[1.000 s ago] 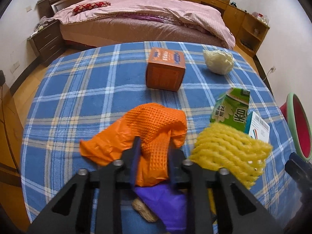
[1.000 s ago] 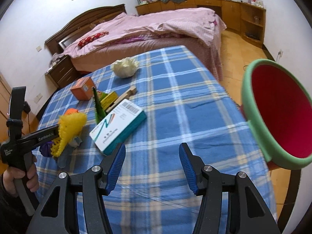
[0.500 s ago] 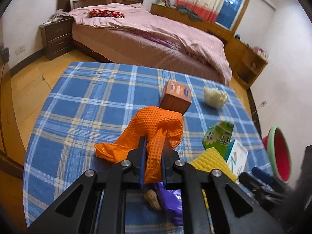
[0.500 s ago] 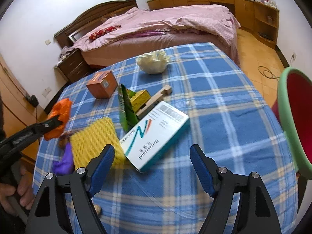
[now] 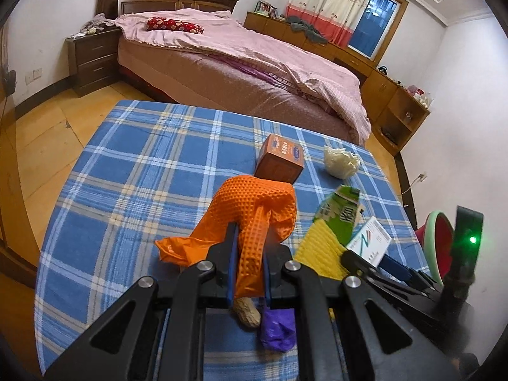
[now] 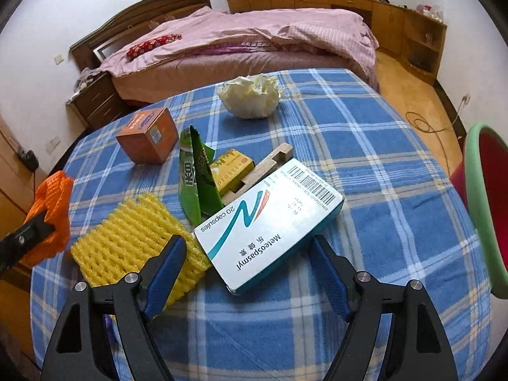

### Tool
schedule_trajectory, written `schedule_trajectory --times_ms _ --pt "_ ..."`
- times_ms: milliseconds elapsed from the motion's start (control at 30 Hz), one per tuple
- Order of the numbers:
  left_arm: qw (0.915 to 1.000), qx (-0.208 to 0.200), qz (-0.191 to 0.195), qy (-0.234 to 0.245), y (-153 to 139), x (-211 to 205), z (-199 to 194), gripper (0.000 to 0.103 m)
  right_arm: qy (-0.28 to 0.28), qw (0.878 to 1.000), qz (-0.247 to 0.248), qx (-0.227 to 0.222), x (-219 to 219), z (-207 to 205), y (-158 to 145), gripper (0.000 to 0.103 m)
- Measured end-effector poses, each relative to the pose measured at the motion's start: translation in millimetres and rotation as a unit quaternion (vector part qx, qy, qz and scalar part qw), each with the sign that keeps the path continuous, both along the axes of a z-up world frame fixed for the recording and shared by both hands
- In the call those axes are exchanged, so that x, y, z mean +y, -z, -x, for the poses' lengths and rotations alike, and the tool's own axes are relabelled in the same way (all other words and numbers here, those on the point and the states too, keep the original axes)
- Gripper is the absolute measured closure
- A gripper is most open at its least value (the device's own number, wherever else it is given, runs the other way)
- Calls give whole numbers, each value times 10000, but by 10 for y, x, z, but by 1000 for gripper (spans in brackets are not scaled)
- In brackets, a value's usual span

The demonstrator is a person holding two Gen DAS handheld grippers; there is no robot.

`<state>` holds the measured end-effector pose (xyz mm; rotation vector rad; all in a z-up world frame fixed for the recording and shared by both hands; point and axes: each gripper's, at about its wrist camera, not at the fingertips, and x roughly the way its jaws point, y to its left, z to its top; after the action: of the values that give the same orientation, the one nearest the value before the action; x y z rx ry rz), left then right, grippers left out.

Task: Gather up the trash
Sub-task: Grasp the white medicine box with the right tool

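Note:
My left gripper (image 5: 249, 247) is shut on an orange textured glove (image 5: 254, 209) and holds it above the blue plaid table (image 5: 143, 165); the glove also shows in the right wrist view (image 6: 52, 200). My right gripper (image 6: 247, 254) is open, its fingers on either side of a white and teal capsule box (image 6: 270, 225). Beside the box lie a yellow foam net (image 6: 136, 238), a green carton (image 6: 197, 177), a small yellow box (image 6: 231, 166), a wooden piece (image 6: 270, 165), an orange box (image 6: 147, 135) and a crumpled white wrapper (image 6: 250, 95).
A red basin with a green rim (image 6: 485, 203) stands past the table's right edge. A peanut (image 5: 246, 312) and a purple scrap (image 5: 277, 328) lie under my left gripper. A bed (image 5: 238, 66) and wooden cabinets (image 5: 397, 104) stand beyond the table.
My left gripper closed on the orange glove and lifted it. My right gripper moved left to the capsule box, which now lies between its open fingers.

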<state>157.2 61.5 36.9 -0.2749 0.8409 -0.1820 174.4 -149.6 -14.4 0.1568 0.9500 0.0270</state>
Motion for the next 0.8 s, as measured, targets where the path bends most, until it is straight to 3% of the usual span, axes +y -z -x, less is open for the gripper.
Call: schedule_trajectory --times_ms 200,333,533,800 --pt "10000 9 29 60 10 -57 25 91 182 9995 -240 18 -78 -36 -16 21" --pt "9999 33 47 91 31 -83 20 91 182 9989 429 3 -131 -7 9 21" --pt "9999 74 76 121 57 -116 13 91 273 9981 547 -4 -430 116 9 21" --pt "9998 115 75 125 87 -178 -19 91 535 9980 296 -131 -732 283 -156 21"
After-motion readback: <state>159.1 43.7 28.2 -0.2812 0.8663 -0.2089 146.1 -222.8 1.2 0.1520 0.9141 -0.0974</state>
